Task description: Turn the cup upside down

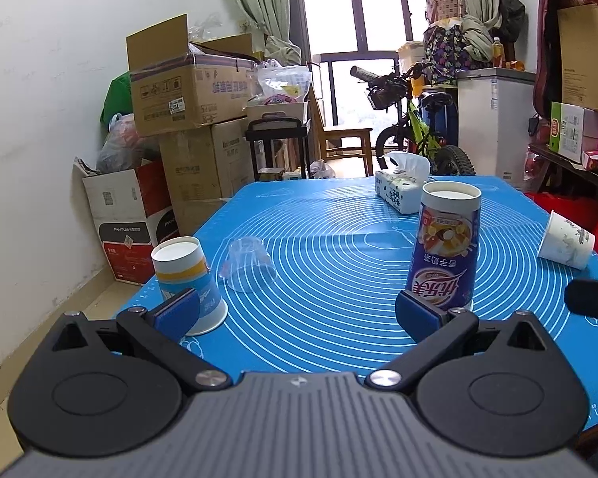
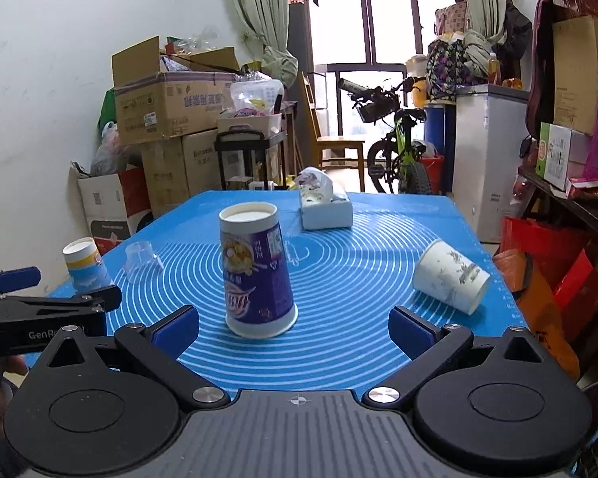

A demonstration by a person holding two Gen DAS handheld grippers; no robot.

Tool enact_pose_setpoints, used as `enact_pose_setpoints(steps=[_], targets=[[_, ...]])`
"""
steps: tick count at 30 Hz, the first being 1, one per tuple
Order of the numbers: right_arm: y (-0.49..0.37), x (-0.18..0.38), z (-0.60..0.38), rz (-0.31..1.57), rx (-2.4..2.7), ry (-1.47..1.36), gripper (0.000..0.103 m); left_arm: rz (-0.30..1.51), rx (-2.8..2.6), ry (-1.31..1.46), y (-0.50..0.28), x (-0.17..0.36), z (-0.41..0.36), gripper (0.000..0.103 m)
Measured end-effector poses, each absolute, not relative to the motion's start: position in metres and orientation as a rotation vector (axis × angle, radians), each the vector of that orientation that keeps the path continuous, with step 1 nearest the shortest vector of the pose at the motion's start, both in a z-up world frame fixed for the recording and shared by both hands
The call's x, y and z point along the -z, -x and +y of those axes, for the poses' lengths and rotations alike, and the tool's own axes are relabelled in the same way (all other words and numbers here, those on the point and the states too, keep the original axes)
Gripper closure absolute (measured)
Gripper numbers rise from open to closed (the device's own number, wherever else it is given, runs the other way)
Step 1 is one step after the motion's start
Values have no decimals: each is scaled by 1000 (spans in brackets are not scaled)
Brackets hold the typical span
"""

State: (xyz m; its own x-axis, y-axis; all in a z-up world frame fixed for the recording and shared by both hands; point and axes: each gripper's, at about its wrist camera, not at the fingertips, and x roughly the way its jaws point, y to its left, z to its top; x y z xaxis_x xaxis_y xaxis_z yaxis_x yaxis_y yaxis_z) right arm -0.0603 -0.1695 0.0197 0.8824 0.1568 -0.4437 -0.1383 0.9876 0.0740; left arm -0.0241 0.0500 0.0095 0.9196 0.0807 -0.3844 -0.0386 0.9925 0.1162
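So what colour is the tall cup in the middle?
Purple tall cup, with pictures on it; clearest from the right wrist.

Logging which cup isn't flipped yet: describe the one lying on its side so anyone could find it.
On the blue silicone mat, look to the right edge, right of the tall purple cup. The white paper cup with grey markings lies there, the only one tipped on its side; the others stand mouth-down.

Purple cup stands upside down on the blue mat.
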Motion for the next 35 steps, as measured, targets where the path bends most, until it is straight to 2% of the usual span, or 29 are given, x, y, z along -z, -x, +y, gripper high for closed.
enact_pose_setpoints(steps=[35], targets=[[69,-10,-175,520,-162,-58,3,406,-39,-133,28,-6,42,0]])
